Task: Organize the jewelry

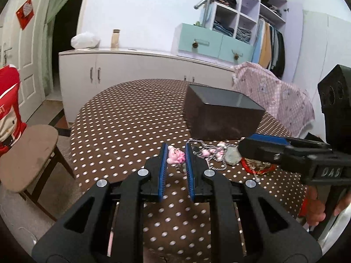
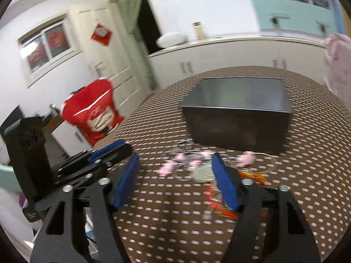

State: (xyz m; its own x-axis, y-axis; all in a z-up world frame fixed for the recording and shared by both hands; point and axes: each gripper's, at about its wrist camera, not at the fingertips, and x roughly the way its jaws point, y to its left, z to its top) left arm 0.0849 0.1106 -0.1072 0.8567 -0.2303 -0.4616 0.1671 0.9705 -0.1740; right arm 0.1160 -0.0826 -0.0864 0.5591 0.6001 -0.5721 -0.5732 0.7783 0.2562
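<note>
Left gripper (image 1: 176,153): pinching pink charm (image 1: 175,156), frame centre.
Right gripper (image 2: 175,175): parted, empty.
Risk: trailing chain (image 1: 210,162) snagging the pile.

The whole right wrist view is smeared by motion blur: the pink charms (image 2: 186,161) and red item (image 2: 221,199) at lower centre lose their shapes. In the left wrist view, the right gripper (image 1: 248,144) covers part of the jewelry pile (image 1: 221,155), and the frame's right edge cuts off the hand (image 1: 316,208). The dark box (image 1: 221,114) keeps its contents hidden.
</note>
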